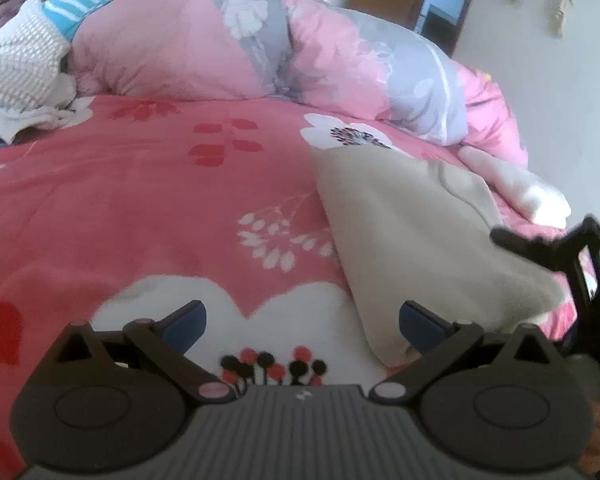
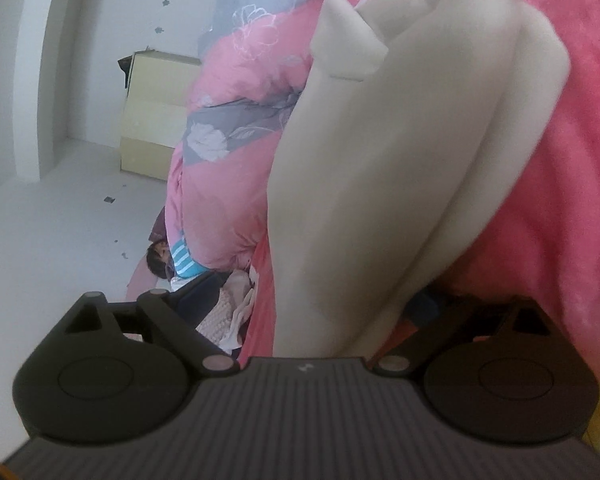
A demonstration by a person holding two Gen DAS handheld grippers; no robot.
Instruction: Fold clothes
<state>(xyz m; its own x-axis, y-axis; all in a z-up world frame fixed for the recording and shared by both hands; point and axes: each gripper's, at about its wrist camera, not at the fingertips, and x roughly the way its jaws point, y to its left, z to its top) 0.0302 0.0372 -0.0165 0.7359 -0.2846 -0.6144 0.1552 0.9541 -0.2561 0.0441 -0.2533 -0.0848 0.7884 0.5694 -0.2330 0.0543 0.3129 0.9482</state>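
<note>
A beige folded garment (image 1: 412, 232) lies on the pink floral bed sheet (image 1: 140, 208), at the right of the left wrist view. My left gripper (image 1: 302, 324) is open and empty, low over the sheet, its right finger beside the garment's near corner. My right gripper (image 1: 548, 248) shows as a dark shape at the garment's right edge. In the right wrist view the camera is rolled sideways and the beige garment (image 2: 380, 168) fills the space between the jaws, with thick folded layers. My right gripper (image 2: 320, 320) holds the garment; its fingertips are hidden by the cloth.
A rolled pink and grey quilt (image 1: 260, 40) lies across the back of the bed. A pile of other clothes (image 1: 24, 72) sits at the back left. A pale fluffy cloth (image 1: 520, 184) lies behind the garment. A yellow cabinet (image 2: 156, 112) stands by the white wall.
</note>
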